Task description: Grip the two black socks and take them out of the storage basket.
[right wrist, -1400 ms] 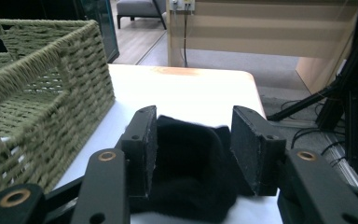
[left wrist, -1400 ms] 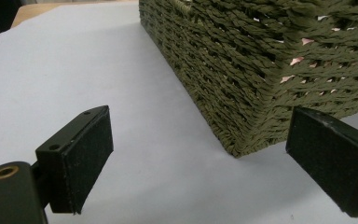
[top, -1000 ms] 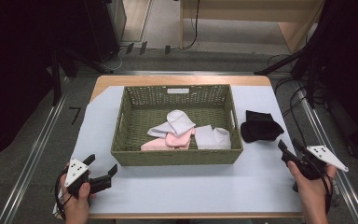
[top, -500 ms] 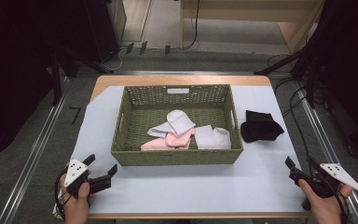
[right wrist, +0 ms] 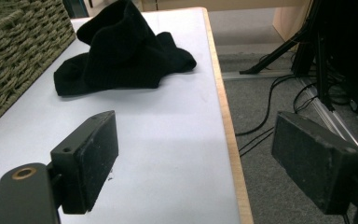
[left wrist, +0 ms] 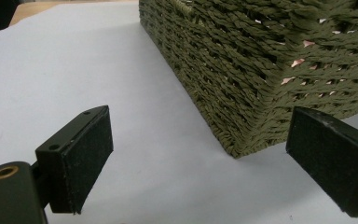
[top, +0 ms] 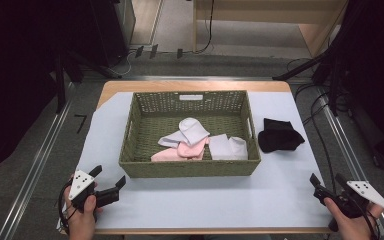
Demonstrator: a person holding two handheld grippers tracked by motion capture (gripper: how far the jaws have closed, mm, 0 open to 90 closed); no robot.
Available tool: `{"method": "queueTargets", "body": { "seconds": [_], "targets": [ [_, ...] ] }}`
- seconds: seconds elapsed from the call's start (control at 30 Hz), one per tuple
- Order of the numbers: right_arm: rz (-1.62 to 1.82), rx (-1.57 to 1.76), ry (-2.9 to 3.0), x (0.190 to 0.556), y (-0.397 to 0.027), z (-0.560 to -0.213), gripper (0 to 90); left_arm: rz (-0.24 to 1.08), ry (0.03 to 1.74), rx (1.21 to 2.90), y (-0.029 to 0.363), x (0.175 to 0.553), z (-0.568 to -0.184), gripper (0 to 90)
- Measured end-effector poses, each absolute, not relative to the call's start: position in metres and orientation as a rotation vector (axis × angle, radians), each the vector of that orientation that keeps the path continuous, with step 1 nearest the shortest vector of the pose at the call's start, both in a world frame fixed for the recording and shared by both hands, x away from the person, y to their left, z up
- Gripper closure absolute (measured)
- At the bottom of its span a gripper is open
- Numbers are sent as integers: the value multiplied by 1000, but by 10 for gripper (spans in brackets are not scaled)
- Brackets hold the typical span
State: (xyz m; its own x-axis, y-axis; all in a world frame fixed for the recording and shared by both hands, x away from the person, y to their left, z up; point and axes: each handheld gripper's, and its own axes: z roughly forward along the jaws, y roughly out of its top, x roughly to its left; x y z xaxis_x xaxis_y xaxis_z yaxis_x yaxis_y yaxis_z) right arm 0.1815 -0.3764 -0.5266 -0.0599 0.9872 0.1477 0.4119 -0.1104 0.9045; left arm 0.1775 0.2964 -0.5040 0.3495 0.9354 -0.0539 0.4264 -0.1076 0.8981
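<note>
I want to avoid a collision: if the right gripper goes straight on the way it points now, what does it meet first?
Probably the crumpled black cloth on the table; the right gripper stands open, with bare table before it. The line may pass just beside the cloth.

A black sock (top: 280,136) lies beside an olive-green woven basket (top: 190,167).

The counter (top: 290,200) is pale blue-white on top with a light wood edge showing at the far side and along the right. It stands on a grey floor (top: 230,62). Metal rails (top: 35,165) run along the floor on both sides. Black cables (top: 207,30) trail across the floor beyond it, towards a light wooden cabinet (top: 270,20). Dark stands (top: 330,65) rise at the right, and the left side is in deep shadow.
</note>
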Motion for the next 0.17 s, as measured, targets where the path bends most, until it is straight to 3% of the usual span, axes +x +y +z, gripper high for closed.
{"method": "queueTargets", "body": {
  "seconds": [0.17],
  "targets": [
    [1149,1592,1510,181,-377,-527,155,695,1231,1712,296,179,-504,82]
  ]
}}
